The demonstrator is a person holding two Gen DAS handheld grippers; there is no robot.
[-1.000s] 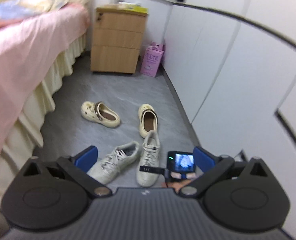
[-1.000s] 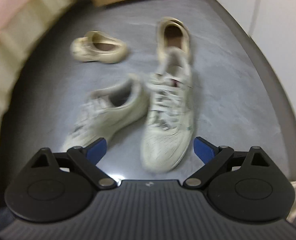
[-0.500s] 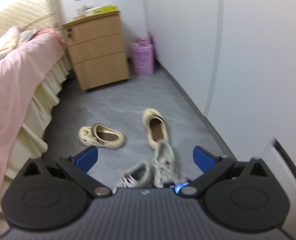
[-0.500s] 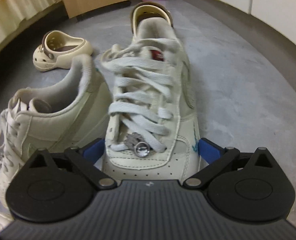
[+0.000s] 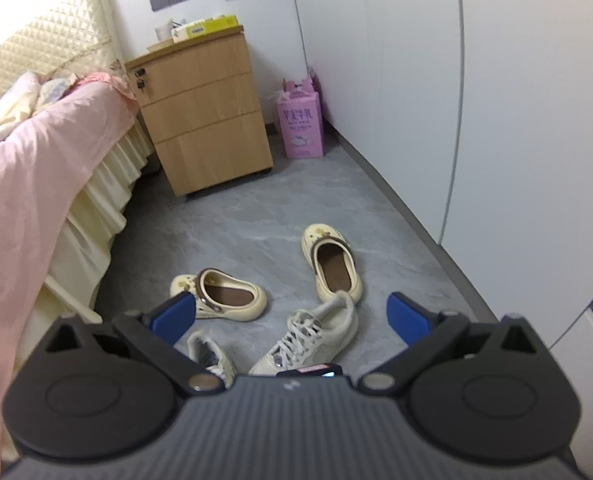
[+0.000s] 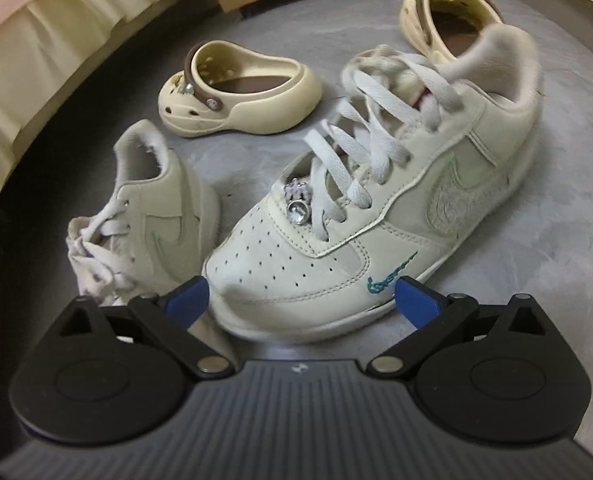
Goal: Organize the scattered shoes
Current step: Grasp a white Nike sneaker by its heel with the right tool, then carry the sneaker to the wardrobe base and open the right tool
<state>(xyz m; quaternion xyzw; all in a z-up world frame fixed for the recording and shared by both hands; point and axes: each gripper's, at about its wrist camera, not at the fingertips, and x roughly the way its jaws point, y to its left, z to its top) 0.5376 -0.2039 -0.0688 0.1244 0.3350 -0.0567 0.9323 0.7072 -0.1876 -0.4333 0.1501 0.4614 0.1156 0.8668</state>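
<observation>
Floor: grey stone-look floor (image 5: 256,216) of a bedroom, running between a bed and white cabinet doors.
Right gripper (image 6: 300,300): jaws spread wide, blue pads either side of the toe of the near sneaker (image 6: 360,216); contact cannot be told.
Left gripper (image 5: 292,316): jaws wide, holding nothing, raised above the shoes.
Near sneaker: cream leather, white laces loose, perforated toe, teal stitched logo at the side, a small silver charm on the laces.
Second sneaker (image 6: 152,208): same cream make, just left of the first, heel towards the bed.
Clogs: left clog (image 6: 236,92) and right clog (image 6: 444,16), cream with brown lining, beyond the sneakers.
Pink carton (image 5: 300,124): stands beside the wooden nightstand (image 5: 204,112); printed characters too small to read.
Bed (image 5: 36,168): pink cover, cream skirt.
</observation>
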